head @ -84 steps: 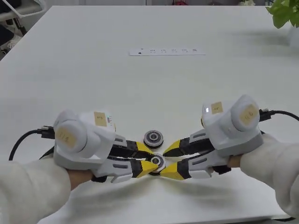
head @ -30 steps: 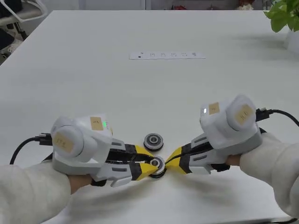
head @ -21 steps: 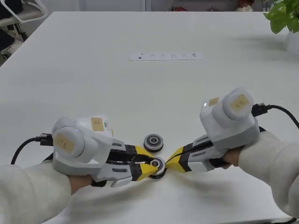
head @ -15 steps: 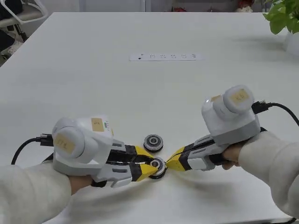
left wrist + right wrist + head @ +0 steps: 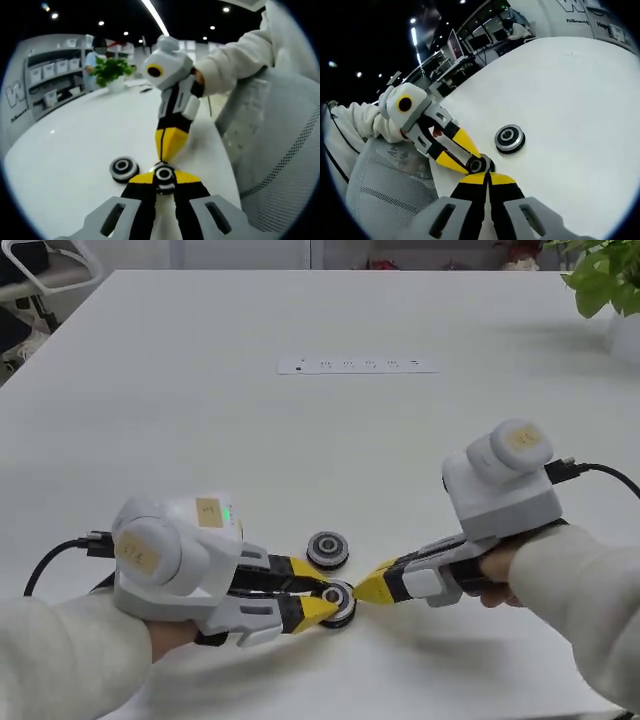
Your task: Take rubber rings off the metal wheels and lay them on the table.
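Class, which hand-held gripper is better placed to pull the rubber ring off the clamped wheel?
Right, probably. The left hand-held gripper clamps the metal wheel, steadying it; the right hand-held gripper, jaws shut, has its tips at the wheel's rim.

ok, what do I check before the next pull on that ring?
1. Left gripper tongs shut on the held wheel: ok.
2. Right gripper tongs shut, with the tips at the held wheel's rim: ok.
3. Right tips have actually caught the rubber ring: cannot tell, too small to see.
4. Second wheel lies flat on the table, apart from both grippers: ok.
5. Bare table beside the wheels to lay the ring on: ok.
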`<state>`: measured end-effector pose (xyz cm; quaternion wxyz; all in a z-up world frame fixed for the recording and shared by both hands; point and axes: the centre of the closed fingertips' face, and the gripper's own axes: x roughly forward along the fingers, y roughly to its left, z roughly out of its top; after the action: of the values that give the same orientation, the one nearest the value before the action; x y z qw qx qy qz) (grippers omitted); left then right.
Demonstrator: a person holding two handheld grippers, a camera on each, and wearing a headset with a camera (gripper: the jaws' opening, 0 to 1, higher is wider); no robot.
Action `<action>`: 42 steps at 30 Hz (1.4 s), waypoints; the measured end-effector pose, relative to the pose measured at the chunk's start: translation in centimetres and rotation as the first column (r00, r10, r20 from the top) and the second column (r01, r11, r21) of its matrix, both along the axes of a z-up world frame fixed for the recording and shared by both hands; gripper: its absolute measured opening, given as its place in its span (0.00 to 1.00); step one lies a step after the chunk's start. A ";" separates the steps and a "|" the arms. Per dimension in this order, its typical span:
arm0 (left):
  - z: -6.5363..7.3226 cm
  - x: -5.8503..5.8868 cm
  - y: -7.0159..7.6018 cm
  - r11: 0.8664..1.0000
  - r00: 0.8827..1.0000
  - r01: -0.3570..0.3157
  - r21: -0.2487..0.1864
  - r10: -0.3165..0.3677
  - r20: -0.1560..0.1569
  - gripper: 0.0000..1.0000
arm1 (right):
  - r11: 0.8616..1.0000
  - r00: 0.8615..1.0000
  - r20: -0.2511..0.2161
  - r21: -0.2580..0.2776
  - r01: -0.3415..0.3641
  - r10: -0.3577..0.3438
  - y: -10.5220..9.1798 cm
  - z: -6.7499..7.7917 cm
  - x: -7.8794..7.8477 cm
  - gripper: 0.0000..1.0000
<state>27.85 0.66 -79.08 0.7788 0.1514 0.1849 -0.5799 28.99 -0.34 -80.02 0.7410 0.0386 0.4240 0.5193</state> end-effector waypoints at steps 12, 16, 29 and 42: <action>0.0 -0.1 0.0 1.000 1.000 0.008 -0.001 -0.008 0.004 0.14 | 0.999 0.998 -0.056 0.003 0.034 -0.033 0.4 0.3 -0.6 0.00; 0.0 -0.1 0.0 1.000 1.000 0.007 -0.004 -0.007 0.004 0.14 | 0.999 0.998 -0.055 0.000 0.034 -0.034 0.5 0.4 -0.6 0.00; 0.0 -0.1 0.0 1.000 1.000 0.009 -0.003 -0.009 0.008 0.14 | 1.000 0.998 -0.053 0.005 0.026 -0.025 0.8 0.6 -0.8 0.00; -0.1 -0.1 -0.1 1.000 1.000 0.007 -0.003 -0.007 0.007 0.14 | 1.000 0.999 -0.049 0.009 0.021 -0.020 0.9 0.7 -0.8 0.00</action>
<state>27.76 0.61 -79.14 0.7776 0.1532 0.1806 -0.5824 28.19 0.51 -79.29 0.7355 0.0591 0.4393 0.5125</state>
